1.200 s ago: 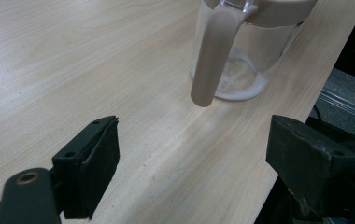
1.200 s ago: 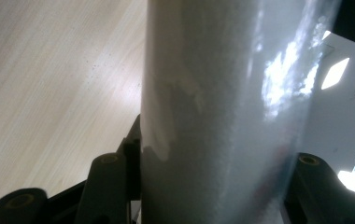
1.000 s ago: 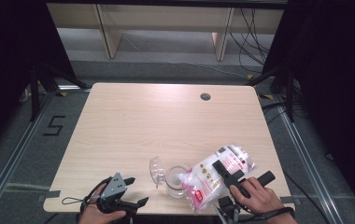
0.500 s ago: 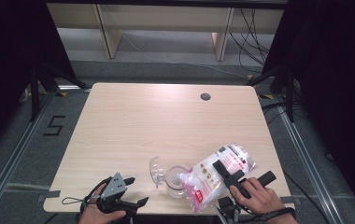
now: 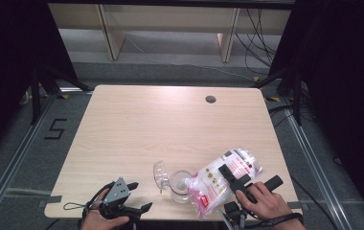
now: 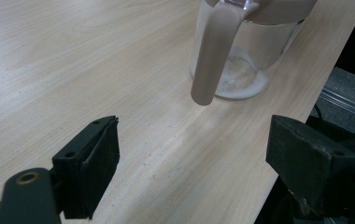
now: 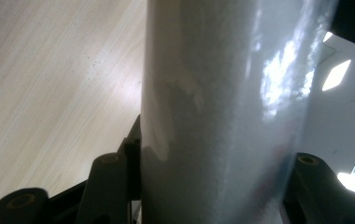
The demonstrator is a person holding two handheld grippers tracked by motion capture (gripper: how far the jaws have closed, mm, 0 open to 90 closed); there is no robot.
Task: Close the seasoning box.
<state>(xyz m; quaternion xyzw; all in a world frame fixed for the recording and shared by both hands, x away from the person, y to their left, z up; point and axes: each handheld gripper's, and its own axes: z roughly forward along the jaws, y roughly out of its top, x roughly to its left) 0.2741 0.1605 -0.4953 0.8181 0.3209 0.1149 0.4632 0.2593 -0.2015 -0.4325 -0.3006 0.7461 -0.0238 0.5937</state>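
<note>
Lighting: even overhead light on the pale table (image 5: 170, 124); surroundings fall to near black. Shadows: soft, short, close under the left gripper (image 5: 131, 197). Glare: white streaks on the bag (image 7: 222, 116) pressed against the right gripper's lens, which blurs it. Focus: the jar (image 6: 245, 56) ahead of the left gripper is slightly soft; near jaws sharp.

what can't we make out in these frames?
- Print on the bag: too small in the high view, and the right gripper view shows it blurred and very close.
- Jar top: cut off by the left gripper view's upper edge.
- Right gripper pads: hidden by the bag.
</note>
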